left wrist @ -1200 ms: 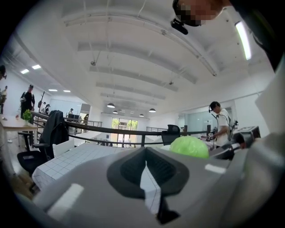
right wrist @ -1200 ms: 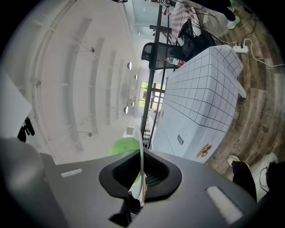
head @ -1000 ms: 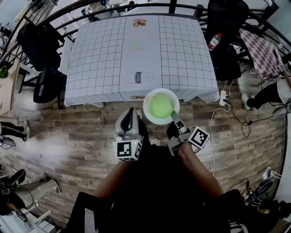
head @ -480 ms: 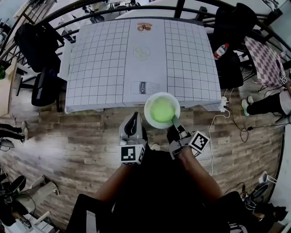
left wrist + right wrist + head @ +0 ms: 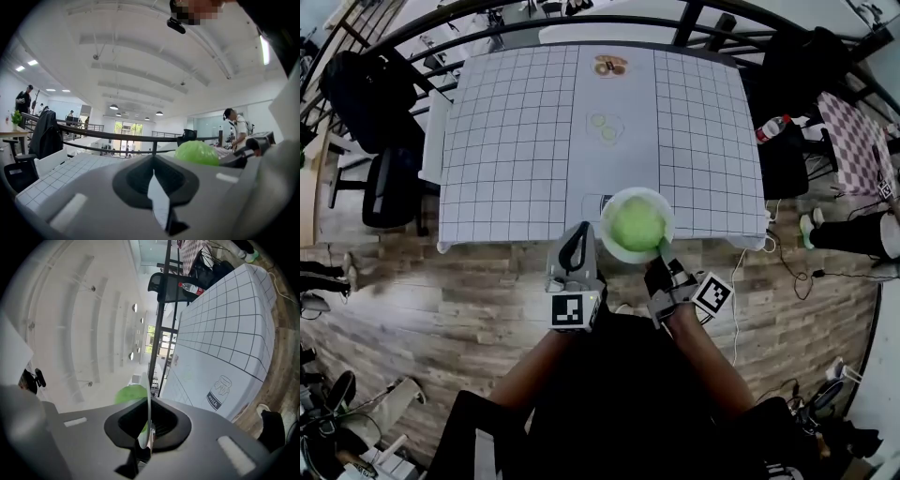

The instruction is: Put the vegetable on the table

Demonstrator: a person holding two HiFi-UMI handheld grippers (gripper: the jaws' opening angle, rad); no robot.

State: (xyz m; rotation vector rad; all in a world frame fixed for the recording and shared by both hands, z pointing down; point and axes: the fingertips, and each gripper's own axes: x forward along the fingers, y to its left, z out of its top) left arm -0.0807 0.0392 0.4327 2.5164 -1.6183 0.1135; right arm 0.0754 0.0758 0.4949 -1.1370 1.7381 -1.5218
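**Green vegetable in a dish at the table's near edge**

A table (image 5: 516, 141) covered in a white cloth with a dark grid stands on a brown wood-plank floor (image 5: 441, 291). A black metal railing (image 5: 581, 21) curves round its far side. A black office chair (image 5: 389, 187) stands at the left. At the right, a clear bottle with a red label (image 5: 776, 127) lies on another dark seat. The gripper views show a white ceiling with round lamps.

A plain strip down the middle of the cloth carries prints: a brown round one (image 5: 610, 67) at the far end and pale green slices (image 5: 603, 127) nearer the middle. In the right gripper view a jar print (image 5: 216, 398) reads "milk". From the head view this print is mostly hidden behind the dish.

The round, pale green leafy vegetable (image 5: 637, 225) lies in a white round dish (image 5: 612, 242), which overlaps the table's near edge. Whether the dish rests on the cloth cannot be told.

The right gripper (image 5: 664, 253) is clamped on the dish's near rim, and its own view shows the thin white rim (image 5: 148, 399) edge-on between the jaws. The left gripper (image 5: 578, 232) sits just beside the dish. Its jaws are together and grip nothing, with only a pale sliver showing at the seam. The person's body below is dark and hard to make out.
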